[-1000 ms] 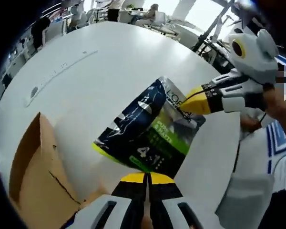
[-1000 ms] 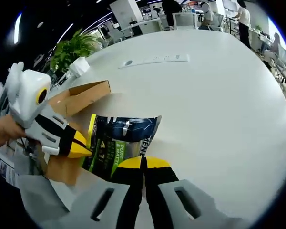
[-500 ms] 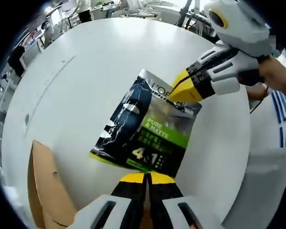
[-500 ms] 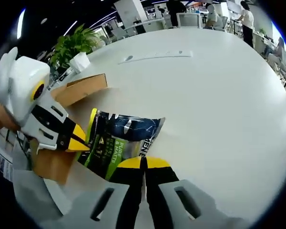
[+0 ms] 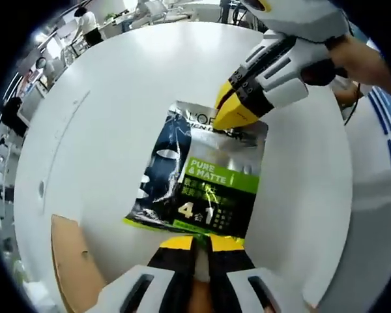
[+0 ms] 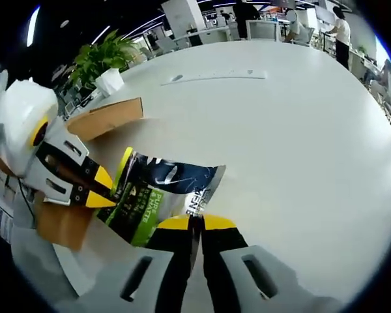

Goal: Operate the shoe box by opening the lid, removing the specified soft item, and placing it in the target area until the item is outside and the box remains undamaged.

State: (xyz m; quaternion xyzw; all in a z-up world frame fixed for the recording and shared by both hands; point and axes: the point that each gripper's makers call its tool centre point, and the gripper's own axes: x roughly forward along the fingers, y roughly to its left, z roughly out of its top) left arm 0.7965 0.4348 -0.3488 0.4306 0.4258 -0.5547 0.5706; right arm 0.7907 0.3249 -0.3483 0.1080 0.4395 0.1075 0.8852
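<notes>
A dark blue and green soft pouch [image 5: 202, 182] hangs stretched between my two grippers over the white table. In the left gripper view my left gripper [image 5: 194, 242] is shut on the pouch's lower edge. My right gripper [image 5: 236, 114] reaches in from the upper right, its yellow tips pinching the pouch's top edge. The right gripper view has my right gripper [image 6: 190, 223] shut on the printed end of the pouch [image 6: 158, 194], while the left gripper [image 6: 99, 190] holds the far yellow-edged end. The brown cardboard shoe box [image 6: 107, 116] stands open behind the pouch, and its flap [image 5: 70, 261] is at the lower left.
The round white table [image 6: 293, 143] spreads wide to the right of the pouch. A long thin strip [image 6: 215, 77] lies on it farther back. A potted plant [image 6: 105, 57] stands beyond the box. Desks and people are in the background. A hand [image 5: 352, 55] holds the right gripper.
Both grippers stay shut on the pouch and have carried it farther from the box. In the left gripper view the pouch has turned more upright and the box has slid to the lower left.
</notes>
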